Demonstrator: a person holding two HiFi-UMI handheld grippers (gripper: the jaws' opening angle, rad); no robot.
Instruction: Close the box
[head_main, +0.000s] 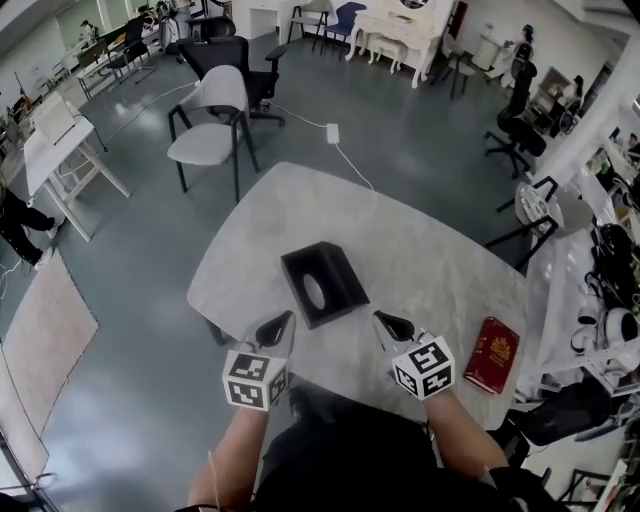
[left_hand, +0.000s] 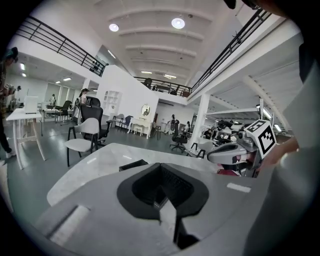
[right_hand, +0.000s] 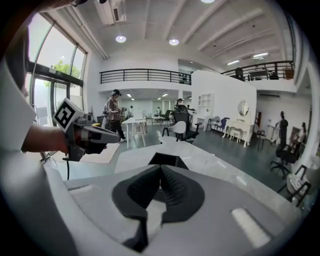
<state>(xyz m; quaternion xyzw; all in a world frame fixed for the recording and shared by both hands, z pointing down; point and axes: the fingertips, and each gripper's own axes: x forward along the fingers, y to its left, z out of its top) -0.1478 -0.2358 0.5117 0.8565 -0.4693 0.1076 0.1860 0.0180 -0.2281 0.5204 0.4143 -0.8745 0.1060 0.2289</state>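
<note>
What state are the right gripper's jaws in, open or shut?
Shut: in the right gripper view the right gripper shows its black pads meeting, with nothing between them.

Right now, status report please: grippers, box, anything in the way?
Left gripper and right gripper: jaws shut, empty. Black box on table, untouched, just ahead between them. Nothing in the way; red book lies off right.

matt blk box (head_main: 324, 284), smooth marble-look table (head_main: 420, 250), glossy red book (head_main: 492, 354), shiny floor (head_main: 130, 330)
</note>
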